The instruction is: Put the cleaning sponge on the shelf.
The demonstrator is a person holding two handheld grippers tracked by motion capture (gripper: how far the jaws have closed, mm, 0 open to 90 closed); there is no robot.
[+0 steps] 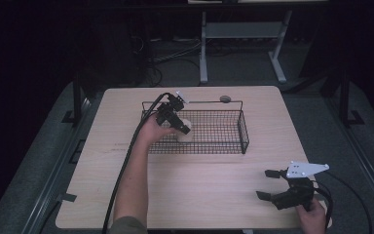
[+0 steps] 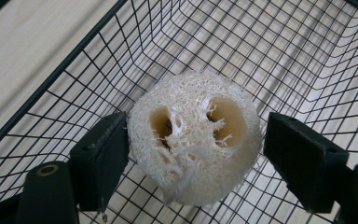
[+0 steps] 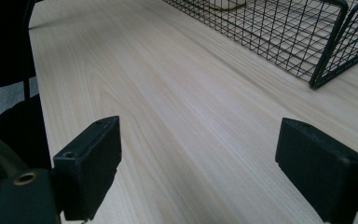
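A pale, round loofah piece (image 2: 196,140) with two holes in its face lies in the left end of a black wire basket (image 1: 243,131). My left gripper (image 1: 182,129) reaches into the basket (image 2: 74,60) and is open, one jaw on either side of the loofah (image 1: 187,136). The left jaw touches its edge and the right jaw stands a sliver off. My right gripper (image 1: 268,184) is open over the bare table near the front right corner. Its jaws (image 3: 214,168) hold nothing.
The light wooden table (image 1: 199,185) carries the basket at its middle back. The right gripper view has the basket's near corner (image 3: 324,51) ahead to the right. A small round grey disc (image 1: 225,99) lies behind the basket. Dark floor and table legs lie beyond.
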